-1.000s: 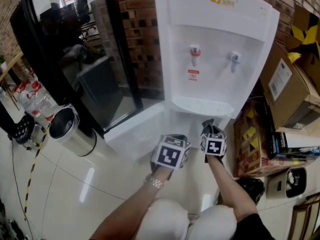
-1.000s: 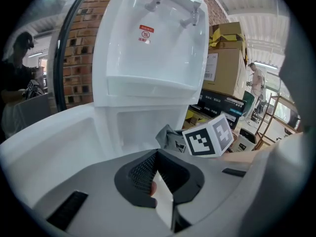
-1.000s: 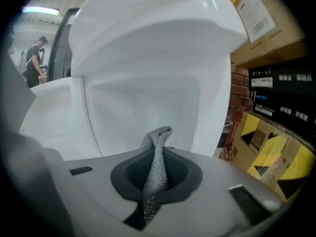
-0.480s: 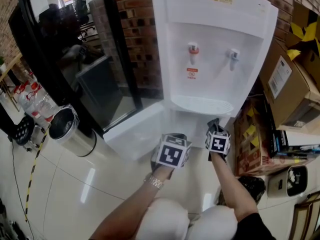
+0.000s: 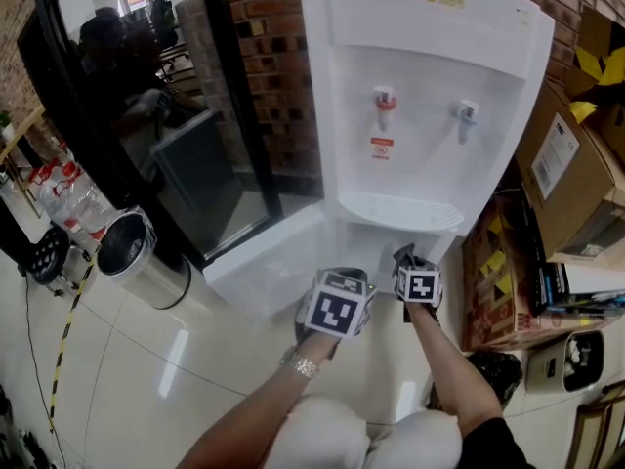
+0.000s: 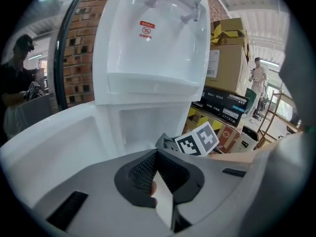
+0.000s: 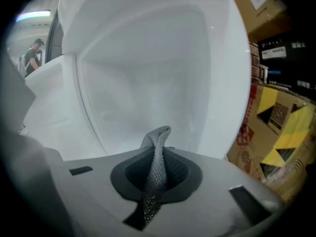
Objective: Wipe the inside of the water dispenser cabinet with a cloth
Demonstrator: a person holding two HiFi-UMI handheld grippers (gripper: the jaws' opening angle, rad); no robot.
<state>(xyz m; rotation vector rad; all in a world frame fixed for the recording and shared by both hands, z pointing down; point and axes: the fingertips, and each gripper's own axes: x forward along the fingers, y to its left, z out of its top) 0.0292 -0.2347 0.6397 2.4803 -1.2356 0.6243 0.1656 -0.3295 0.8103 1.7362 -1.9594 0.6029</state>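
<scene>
A white water dispenser stands with its lower cabinet open and the door swung out to the left. My right gripper is at the cabinet mouth, shut on a grey cloth that sticks up between its jaws, with the white cabinet interior right in front of it. My left gripper hangs just left of it, before the opening. Its jaws are shut with nothing between them. From the left gripper view, the cloth shows beside the right gripper's marker cube.
A steel bin stands on the tiled floor at the left, by a dark glass door. Cardboard boxes are stacked close on the dispenser's right, with a black bag on the floor below them. Water bottles sit at the far left.
The right gripper with the cloth shifted slightly right, then back left at the cabinet mouth. The left gripper has hardly moved.
</scene>
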